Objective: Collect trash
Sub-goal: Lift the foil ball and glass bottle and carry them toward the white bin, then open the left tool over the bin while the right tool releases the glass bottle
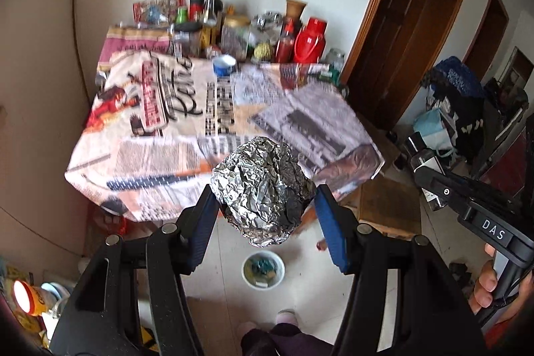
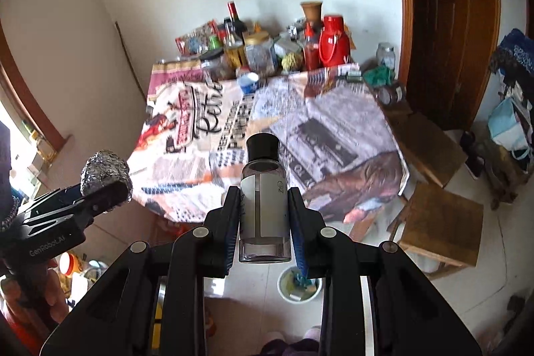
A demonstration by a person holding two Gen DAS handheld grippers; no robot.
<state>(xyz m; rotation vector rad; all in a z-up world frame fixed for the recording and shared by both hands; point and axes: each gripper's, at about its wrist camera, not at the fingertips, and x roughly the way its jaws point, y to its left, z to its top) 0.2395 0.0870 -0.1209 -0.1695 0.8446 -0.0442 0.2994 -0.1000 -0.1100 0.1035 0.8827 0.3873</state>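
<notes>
We hold a foil ball point(image 1: 263, 192) pinched in the left gripper point(image 1: 267, 216) and a small bottle point(image 2: 265, 206) clamped cap-forward in the right gripper point(image 2: 265, 222), both sets of jaws pressed on their loads; both pieces hang off the near edge of the surface point(image 1: 160, 135), above the floor point(image 1: 227, 242); a white bucket point(image 1: 247, 278) sits below, near our feet; we judge the carry step is in hand; next we should centre each load over the bucket, then spread the jaws.
</notes>
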